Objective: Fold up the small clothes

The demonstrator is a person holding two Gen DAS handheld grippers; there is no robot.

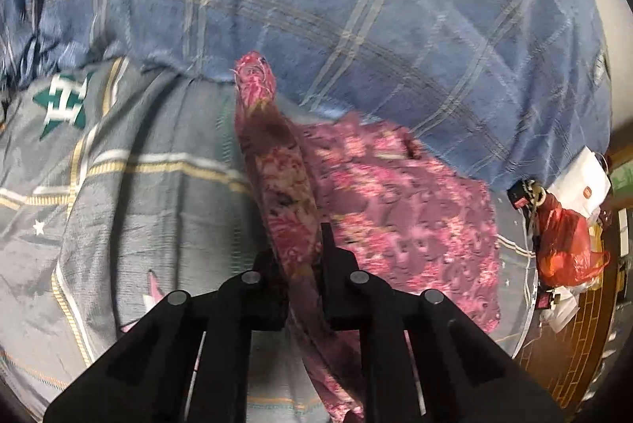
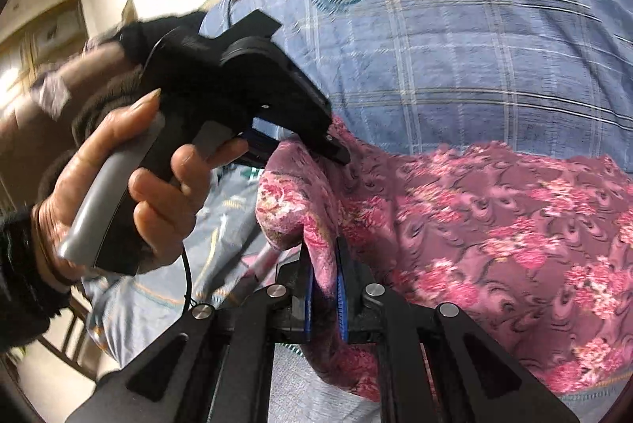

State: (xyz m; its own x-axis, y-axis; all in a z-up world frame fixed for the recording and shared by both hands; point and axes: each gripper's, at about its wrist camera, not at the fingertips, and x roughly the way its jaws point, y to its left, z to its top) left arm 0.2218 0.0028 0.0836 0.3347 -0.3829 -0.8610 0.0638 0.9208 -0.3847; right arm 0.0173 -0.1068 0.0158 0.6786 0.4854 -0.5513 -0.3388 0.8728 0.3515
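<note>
The black left gripper (image 1: 302, 257) is closest, and it pinches a bunched fold of the small pink flowery cloth (image 1: 395, 209). The black right gripper (image 2: 324, 276), with blue pads (image 2: 341, 288), is clamped on another edge of the same cloth (image 2: 494, 225). The cloth hangs between them, and its far part rests on the bed, near the edge of the blue checked blanket (image 1: 356, 7). A hand (image 2: 130, 185) squeezes the grey handle of the left gripper (image 2: 336, 154). A grey striped sheet (image 1: 138, 185) shows a green star badge (image 1: 65, 102); its white marks are too blurry to read. At the bed's right edge lies a red plastic bag (image 1: 565, 245); what it holds is hidden.
</note>
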